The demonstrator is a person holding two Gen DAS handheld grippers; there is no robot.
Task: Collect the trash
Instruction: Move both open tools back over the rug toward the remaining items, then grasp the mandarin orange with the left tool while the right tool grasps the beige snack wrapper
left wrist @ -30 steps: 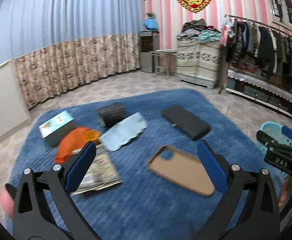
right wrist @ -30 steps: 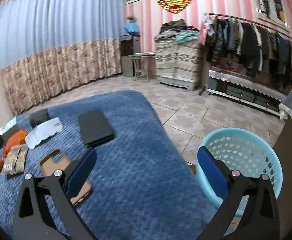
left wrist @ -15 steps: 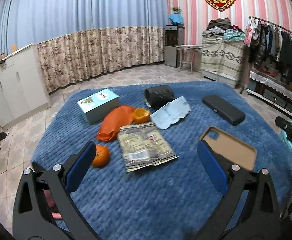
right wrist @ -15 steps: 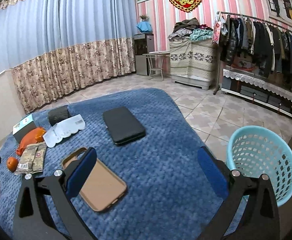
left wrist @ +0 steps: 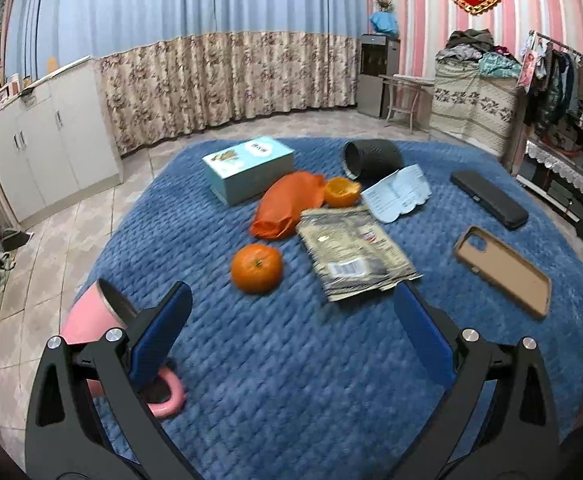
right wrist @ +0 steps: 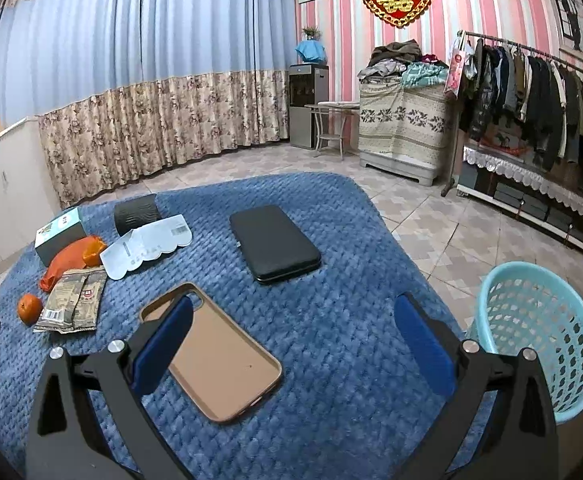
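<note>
The crumpled beige printed snack wrapper [left wrist: 353,258] lies flat mid-way across the blue quilted bed cover [left wrist: 291,380], beside one whole orange [left wrist: 256,268]; we judge we should pinch its raised near edge with the released, empty left claw [left wrist: 291,344]. We count one orange plastic bag [left wrist: 287,204], one hollow orange peel [left wrist: 341,191], one pale-blue perforated plastic basket [right wrist: 539,344]; our right claw [right wrist: 291,344] gapes empty too.

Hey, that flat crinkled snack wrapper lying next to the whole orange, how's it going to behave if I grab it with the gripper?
The snack wrapper looks empty and flat, so it is probably very light and floppy. Its creased film will likely crumple and may slip between the pads. Lying flush on the blue blanket, an edge may be hard to catch.
</note>
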